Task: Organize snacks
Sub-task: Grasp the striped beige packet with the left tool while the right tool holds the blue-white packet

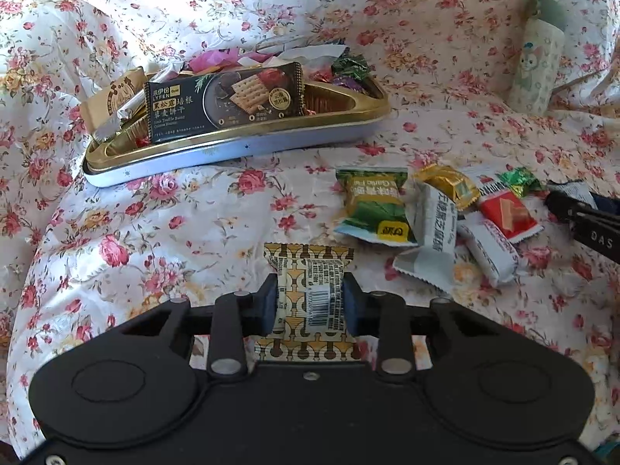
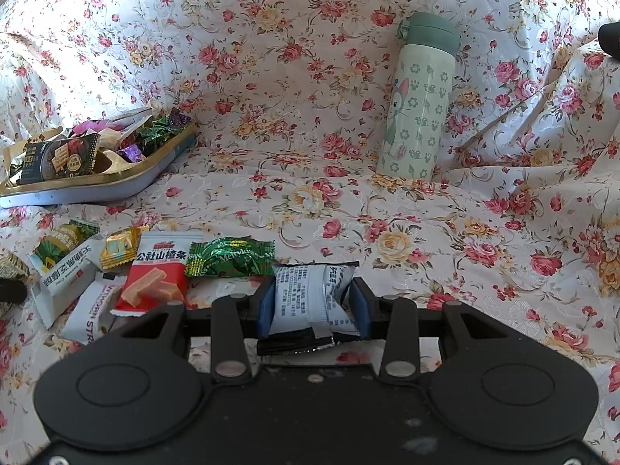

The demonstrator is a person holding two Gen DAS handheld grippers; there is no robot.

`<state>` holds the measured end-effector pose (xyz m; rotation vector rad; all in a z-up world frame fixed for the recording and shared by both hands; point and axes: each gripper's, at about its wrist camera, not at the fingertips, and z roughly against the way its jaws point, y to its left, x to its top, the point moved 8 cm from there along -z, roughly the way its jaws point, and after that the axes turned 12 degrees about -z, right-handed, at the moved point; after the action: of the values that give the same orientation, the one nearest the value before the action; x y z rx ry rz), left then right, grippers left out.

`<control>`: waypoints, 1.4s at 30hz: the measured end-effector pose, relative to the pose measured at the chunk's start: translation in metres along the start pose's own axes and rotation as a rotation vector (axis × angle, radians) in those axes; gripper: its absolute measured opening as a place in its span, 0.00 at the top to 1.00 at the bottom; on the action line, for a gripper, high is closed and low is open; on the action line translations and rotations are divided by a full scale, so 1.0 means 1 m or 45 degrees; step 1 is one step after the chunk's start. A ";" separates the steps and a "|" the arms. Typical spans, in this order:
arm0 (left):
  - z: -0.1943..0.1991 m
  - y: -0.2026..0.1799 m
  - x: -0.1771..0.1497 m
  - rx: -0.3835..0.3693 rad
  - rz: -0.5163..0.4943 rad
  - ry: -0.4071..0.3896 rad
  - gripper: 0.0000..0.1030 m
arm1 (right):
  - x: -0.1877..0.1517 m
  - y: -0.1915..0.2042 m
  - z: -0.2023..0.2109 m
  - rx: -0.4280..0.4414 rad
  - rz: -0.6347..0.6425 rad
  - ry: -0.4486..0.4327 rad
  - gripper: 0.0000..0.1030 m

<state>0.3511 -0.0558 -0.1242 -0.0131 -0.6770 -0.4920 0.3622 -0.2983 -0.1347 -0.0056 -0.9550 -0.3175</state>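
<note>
In the left wrist view, the left tool [image 1: 310, 302] is closed on a small snack packet with a yellow and brown pattern [image 1: 309, 294]; its barcode side faces up, and both blue pads press on its sides. The packet is held just over the floral cloth [image 1: 174, 224]. Farther ahead and to the left lies the snack tray [image 1: 240, 143], a shallow tin with a gold rim, tilted on the cloth. A dark cracker packet [image 1: 223, 102] stands in it, leaning, with foil candies behind. To the right of the held packet there is a loose group of snacks – a green packet [image 1: 370, 203], a gold candy [image 1: 451, 186], white wrappers and a red packet [image 1: 507, 213], touching or overlapping one another. The right tool enters at the right edge.

In the right wrist view, the right tool [image 2: 314, 302] grips a white packet with black ends [image 2: 310, 302] between its pads. Just beside it on the left lie the red packet [image 2: 155, 275] and a green foil candy [image 2: 230, 257]. The tray [image 2: 128, 186] is far left. A pale green bottle [image 2: 420, 100] stands upright at the back – well apart from the snacks.
</note>
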 end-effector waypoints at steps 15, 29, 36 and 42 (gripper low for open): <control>0.036 -0.015 -0.044 -0.135 0.041 0.079 0.60 | 0.000 -0.001 0.001 0.002 -0.011 -0.001 0.60; 0.043 -0.020 -0.054 -0.098 0.019 0.032 0.60 | -0.001 -0.002 0.001 0.017 -0.018 0.004 0.60; 0.044 -0.022 -0.055 -0.081 0.018 0.006 0.60 | -0.007 0.000 0.020 -0.013 0.007 0.067 0.62; 0.045 -0.021 -0.055 -0.079 0.034 0.005 0.60 | -0.016 0.003 0.049 0.007 -0.082 0.148 0.62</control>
<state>0.2781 -0.0433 -0.1258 -0.0796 -0.6564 -0.4873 0.3154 -0.2842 -0.1191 0.0486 -0.8416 -0.3710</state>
